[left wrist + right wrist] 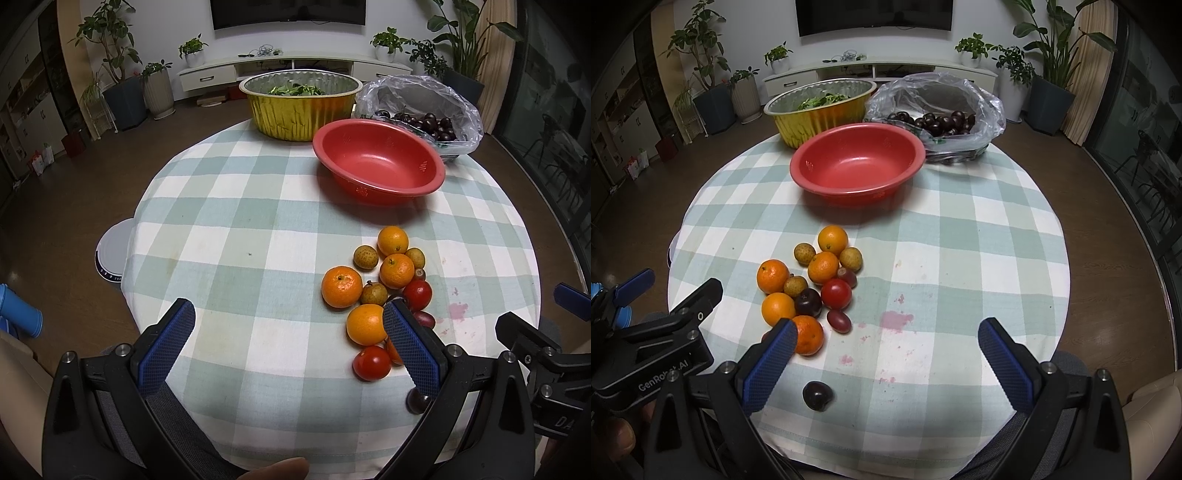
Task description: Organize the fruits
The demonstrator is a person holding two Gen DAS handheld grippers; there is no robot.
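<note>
While both claws hover low over the table, left claw and right claw are spread wide, holding nothing. Fruit cluster of oranges, tomatoes and longans lies on the checked cloth, near the empty red bowl. One dark cherry sits apart.

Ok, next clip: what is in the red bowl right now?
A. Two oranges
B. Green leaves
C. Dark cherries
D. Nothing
D: the red bowl shows only its bare inside in both wrist views, while the oranges lie on the tablecloth, the cherries sit in the plastic bag, and the greens are in the gold foil pan.
</note>
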